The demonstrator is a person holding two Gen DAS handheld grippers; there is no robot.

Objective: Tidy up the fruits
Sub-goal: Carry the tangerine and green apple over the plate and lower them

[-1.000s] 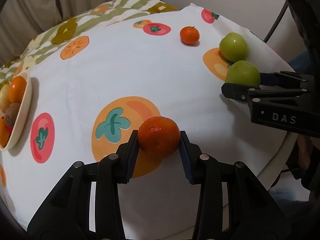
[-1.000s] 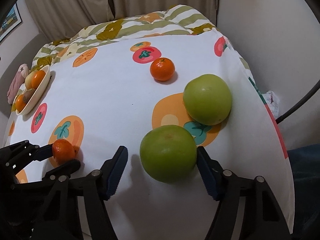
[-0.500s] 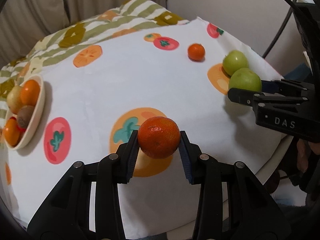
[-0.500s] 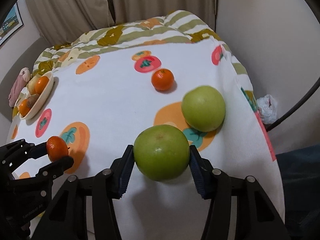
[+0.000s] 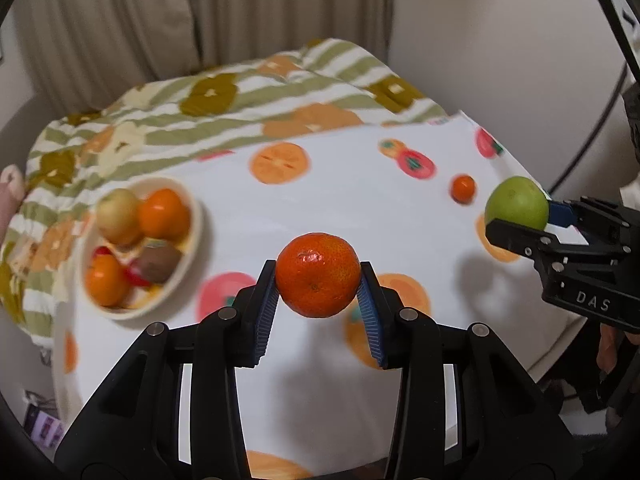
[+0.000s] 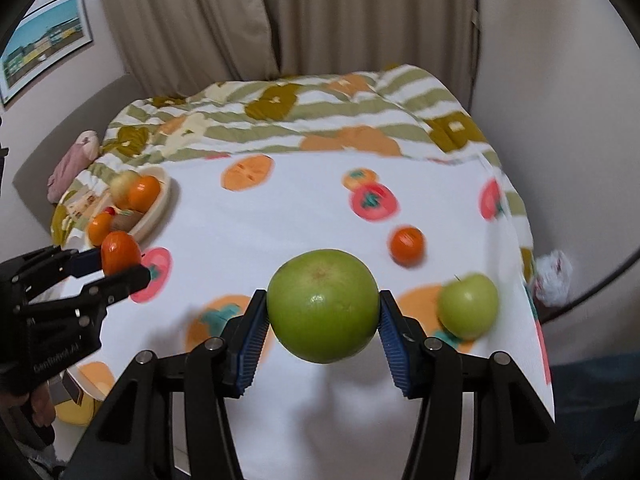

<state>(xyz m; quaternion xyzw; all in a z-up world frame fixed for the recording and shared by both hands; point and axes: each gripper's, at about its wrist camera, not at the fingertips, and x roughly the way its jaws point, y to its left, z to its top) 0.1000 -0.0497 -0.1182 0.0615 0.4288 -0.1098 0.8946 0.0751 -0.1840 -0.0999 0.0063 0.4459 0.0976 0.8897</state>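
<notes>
My left gripper is shut on an orange mandarin and holds it well above the table; it also shows in the right wrist view. My right gripper is shut on a large green apple, lifted off the cloth; the apple also shows in the left wrist view. A cream bowl at the left holds several fruits. A second green apple and a small mandarin lie on the cloth at the right.
The table wears a white cloth with fruit prints. A striped blanket is bunched at the far side, with curtains behind. A wall stands close on the right. A pink item lies beyond the bowl.
Both grippers have risen from the table with their fruits. The right gripper closed on the green apple and lifted it. Both views have swung left, bringing the bowl into fuller view.
</notes>
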